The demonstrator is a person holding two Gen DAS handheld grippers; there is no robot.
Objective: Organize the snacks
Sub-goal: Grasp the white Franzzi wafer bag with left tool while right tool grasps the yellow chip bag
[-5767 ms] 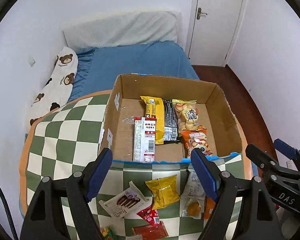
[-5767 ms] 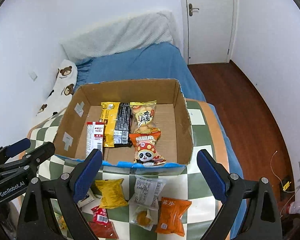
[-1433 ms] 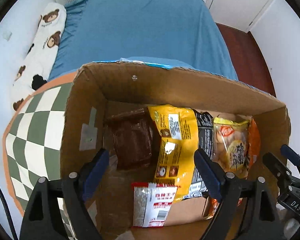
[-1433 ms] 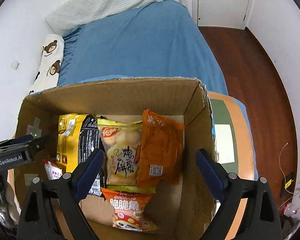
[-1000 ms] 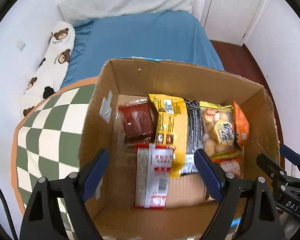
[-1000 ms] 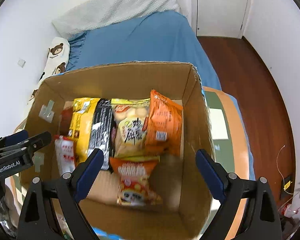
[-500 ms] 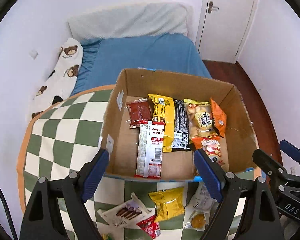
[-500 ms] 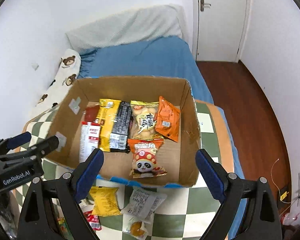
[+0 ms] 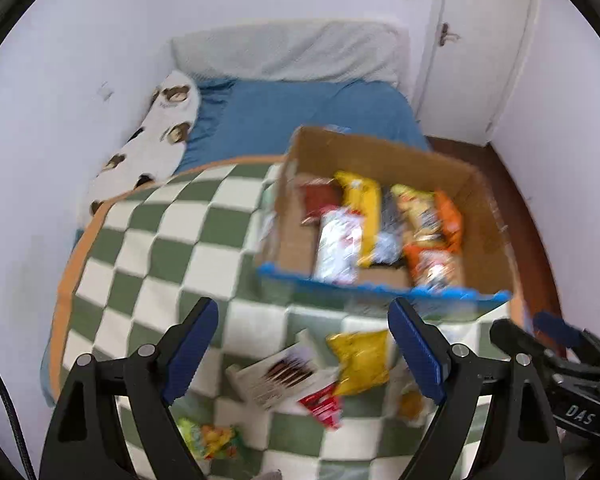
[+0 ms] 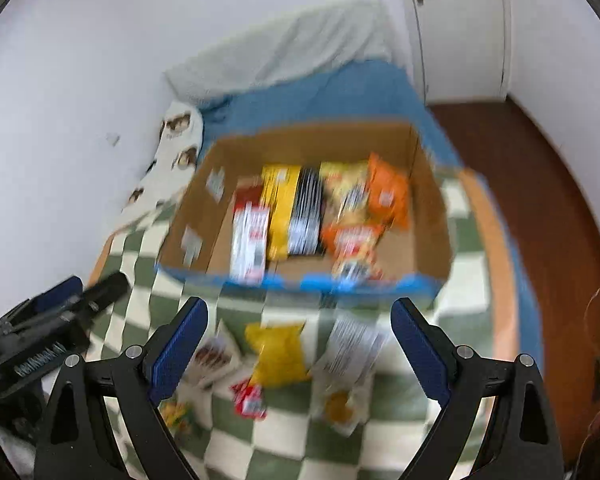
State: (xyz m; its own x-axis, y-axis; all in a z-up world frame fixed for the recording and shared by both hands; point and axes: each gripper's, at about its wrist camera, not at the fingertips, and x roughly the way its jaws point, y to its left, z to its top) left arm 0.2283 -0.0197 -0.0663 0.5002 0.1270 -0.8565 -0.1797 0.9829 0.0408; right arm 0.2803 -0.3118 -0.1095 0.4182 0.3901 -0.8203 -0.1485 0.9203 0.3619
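Observation:
A cardboard box (image 9: 496, 216) (image 10: 432, 216) holds several snack packs in a row, among them an orange pack (image 9: 448, 216) (image 10: 388, 196) and a dark red pack (image 9: 318, 200). Loose snacks lie on the checkered cloth before it: a yellow bag (image 9: 360, 356) (image 10: 278, 354), a white chocolate pack (image 9: 278, 374), a red pack (image 9: 322, 404) and a clear wrapped pack (image 10: 350, 352). My left gripper (image 9: 304, 346) and right gripper (image 10: 300, 340) are both open and empty, above the loose snacks. Both views are blurred.
The green and white checkered cloth (image 9: 160, 264) covers the table next to a blue bed (image 9: 296, 116). A bear-print pillow (image 9: 156, 140) lies along the left wall. A white door (image 9: 476, 52) and dark wood floor (image 10: 540, 184) are at the right.
Both grippers have pulled back from over the box to above the loose snacks. The orange pack and dark red pack now lie in the box. Both grippers swing left now.

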